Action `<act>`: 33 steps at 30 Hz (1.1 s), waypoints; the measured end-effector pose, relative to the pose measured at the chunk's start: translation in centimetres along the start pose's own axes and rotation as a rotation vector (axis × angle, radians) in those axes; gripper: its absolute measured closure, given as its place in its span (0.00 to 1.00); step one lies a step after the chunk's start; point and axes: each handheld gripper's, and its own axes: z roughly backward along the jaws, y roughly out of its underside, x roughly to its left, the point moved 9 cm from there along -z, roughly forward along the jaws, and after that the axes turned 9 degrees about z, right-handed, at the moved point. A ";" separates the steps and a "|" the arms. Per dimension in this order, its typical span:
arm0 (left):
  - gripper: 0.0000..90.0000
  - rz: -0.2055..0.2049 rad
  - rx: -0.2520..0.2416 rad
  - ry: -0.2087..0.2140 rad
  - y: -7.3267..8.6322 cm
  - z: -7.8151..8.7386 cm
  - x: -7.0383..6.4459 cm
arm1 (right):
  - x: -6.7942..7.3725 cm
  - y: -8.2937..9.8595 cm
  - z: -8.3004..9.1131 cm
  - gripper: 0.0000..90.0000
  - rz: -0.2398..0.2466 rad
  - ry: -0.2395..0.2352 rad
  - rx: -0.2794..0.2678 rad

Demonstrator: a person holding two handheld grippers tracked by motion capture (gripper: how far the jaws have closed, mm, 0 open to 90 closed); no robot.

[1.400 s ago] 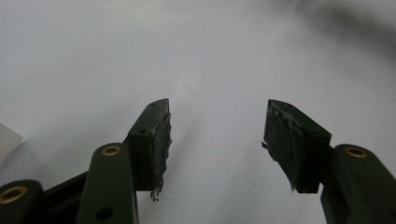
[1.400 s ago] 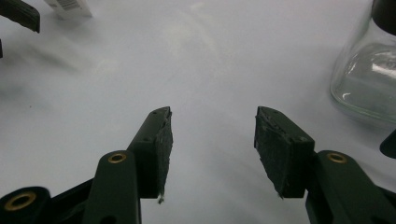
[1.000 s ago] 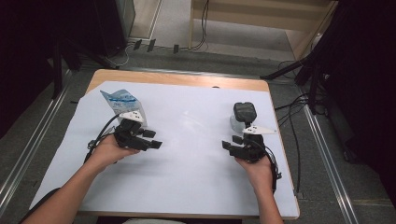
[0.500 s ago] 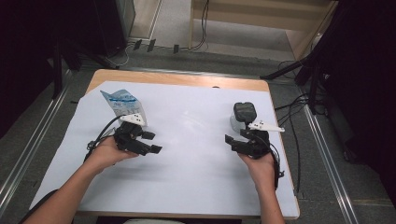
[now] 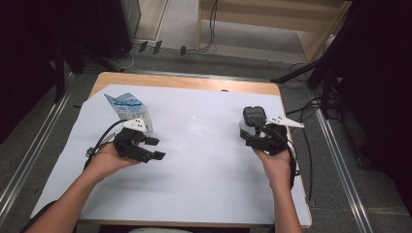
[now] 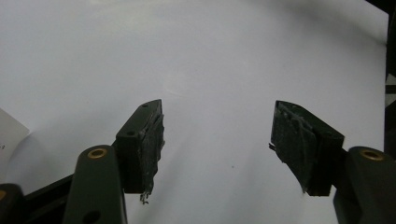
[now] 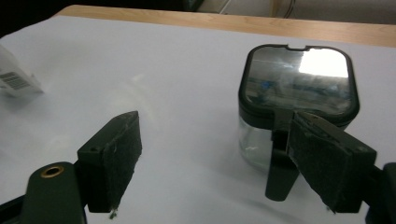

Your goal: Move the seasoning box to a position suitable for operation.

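while the blue-and-white packet (image 5: 127, 108) lies at the far left of the white sheet (image 5: 194, 145), the left gripper (image 5: 154, 148) hovers just near of it, jaws wide over bare paper. further right, the right gripper (image 5: 248, 134), jaws spread wide, sits just near of the black-lidded clear container (image 7: 298, 100).

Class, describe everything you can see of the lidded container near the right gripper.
The container is a small, square, round-cornered jar with clear walls and a black-framed lid whose glossy top reflects light. A black latch hangs down its front. It stands upright and closed on the white sheet, just ahead of the open right gripper, untouched.
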 end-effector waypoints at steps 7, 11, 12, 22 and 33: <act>0.42 0.014 -0.006 0.006 0.4 0.4 0.1 | -1.4 -1.2 -0.3 0.20 -0.008 0.046 0.000; 0.43 0.029 -0.013 0.007 0.4 0.5 0.3 | -2.6 -1.7 -0.7 0.18 -0.012 0.085 -0.006; 0.45 0.027 -0.025 -0.003 0.4 0.6 0.3 | -2.8 -1.8 -0.9 0.18 -0.015 0.088 -0.002; 0.46 0.029 -0.024 0.014 0.4 0.6 0.1 | -5.5 -1.9 -3.6 0.17 -0.075 0.152 0.017; 0.46 0.031 -0.015 0.008 0.8 0.6 0.1 | -5.2 -0.9 -5.8 0.09 -0.066 0.186 0.052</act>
